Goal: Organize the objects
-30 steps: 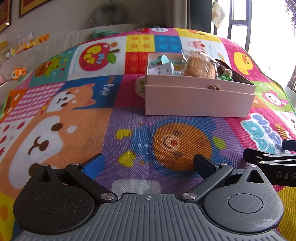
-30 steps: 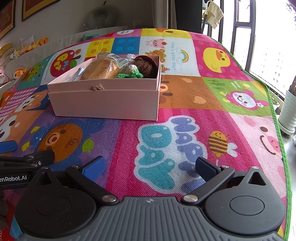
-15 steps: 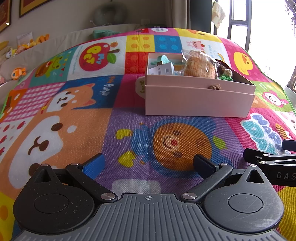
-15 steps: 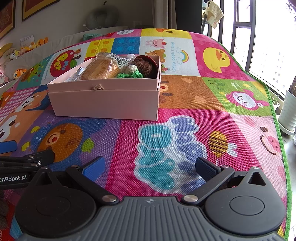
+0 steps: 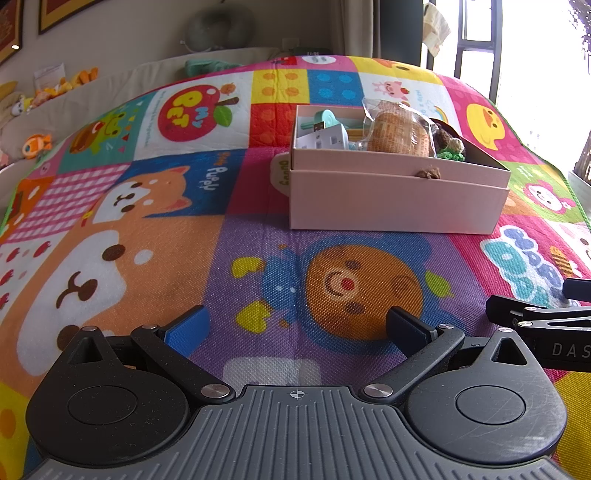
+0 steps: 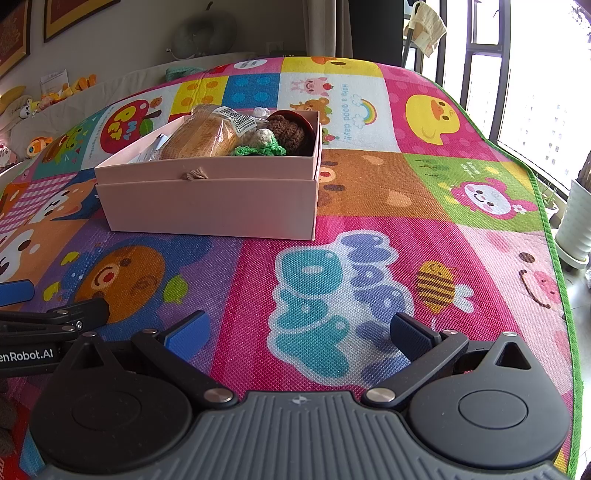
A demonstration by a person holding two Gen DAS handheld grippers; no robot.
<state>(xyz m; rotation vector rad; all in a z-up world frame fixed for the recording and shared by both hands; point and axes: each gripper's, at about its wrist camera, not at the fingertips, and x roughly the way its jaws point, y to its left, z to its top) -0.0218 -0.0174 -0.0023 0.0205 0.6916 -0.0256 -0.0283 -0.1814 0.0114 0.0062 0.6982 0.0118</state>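
Note:
A pink box stands on the colourful play mat. It holds a wrapped bread loaf, a white and teal item, a brown crochet piece and a green and cream crochet piece. My left gripper is open and empty, low over the mat in front of the box. My right gripper is open and empty, to the front right of the box. Each gripper shows at the edge of the other's view.
Soft toys line a ledge at the far left. A grey neck pillow rests at the back wall. A window and a white pot are on the right, past the mat's green edge.

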